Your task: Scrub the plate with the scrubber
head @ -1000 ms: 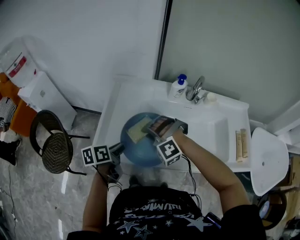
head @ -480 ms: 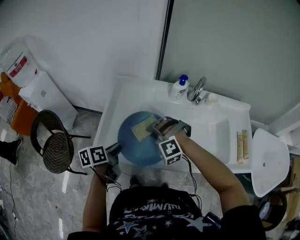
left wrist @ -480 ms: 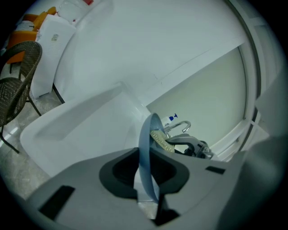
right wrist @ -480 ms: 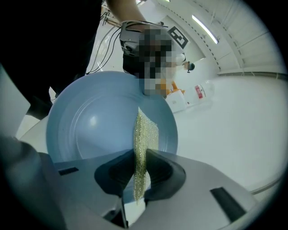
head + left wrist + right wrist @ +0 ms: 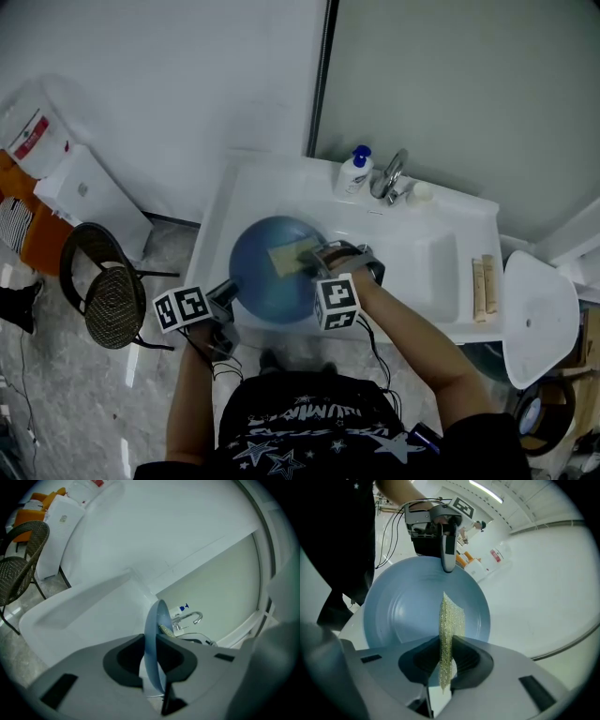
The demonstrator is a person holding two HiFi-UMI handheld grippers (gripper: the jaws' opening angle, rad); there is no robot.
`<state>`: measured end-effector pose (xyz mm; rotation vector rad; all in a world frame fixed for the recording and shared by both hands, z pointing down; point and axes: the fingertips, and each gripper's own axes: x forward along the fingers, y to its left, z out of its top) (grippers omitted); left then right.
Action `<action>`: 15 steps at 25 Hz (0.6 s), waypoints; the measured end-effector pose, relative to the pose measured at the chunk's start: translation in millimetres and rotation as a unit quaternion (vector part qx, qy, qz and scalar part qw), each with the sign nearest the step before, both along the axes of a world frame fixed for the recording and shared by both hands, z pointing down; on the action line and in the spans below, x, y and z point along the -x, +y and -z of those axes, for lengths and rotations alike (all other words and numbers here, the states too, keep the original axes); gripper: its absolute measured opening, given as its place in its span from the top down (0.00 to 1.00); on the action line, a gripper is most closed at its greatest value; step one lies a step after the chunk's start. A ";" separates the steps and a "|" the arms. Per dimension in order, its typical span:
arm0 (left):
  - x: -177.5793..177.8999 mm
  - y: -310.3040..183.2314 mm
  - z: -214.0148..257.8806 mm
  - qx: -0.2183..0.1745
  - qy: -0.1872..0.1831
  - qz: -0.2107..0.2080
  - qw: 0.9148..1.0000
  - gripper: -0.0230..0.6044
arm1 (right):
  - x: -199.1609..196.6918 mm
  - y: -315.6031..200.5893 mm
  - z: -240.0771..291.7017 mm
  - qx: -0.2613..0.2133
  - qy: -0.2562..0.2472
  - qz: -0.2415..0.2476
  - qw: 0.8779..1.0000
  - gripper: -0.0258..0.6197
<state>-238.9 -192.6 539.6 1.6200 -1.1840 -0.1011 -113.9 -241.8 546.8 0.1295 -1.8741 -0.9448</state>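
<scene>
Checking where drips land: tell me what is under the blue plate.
The plate is over the left end of the white sink unit. The surface straight beneath is hidden by the plate itself, so anything lying there cannot be seen.

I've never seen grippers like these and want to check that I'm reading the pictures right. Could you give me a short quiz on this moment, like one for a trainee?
1. Multiple choice: which gripper holds the scrubber? A the left one; B the right one; C neither.
2. True or false: the left gripper grips the blue plate by its rim.
3. Fill in: on the sink top, the pump bottle stands right beside the ____.

Key: 1 B, the right gripper, which is shut on it. 2 true. 3 faucet.
</scene>
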 end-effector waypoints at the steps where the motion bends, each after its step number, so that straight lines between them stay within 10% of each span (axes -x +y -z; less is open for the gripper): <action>1: 1.0 -1.2 -0.3 0.000 0.001 0.004 1.000 0.87 | -1.4 0.4 -1.7 0.008 -0.003 -0.011 1.000 0.85; 15: 15.6 -7.6 -2.0 0.001 -0.002 0.046 0.999 0.86 | 1.6 23.3 -14.6 0.113 -0.056 -0.117 0.985 0.85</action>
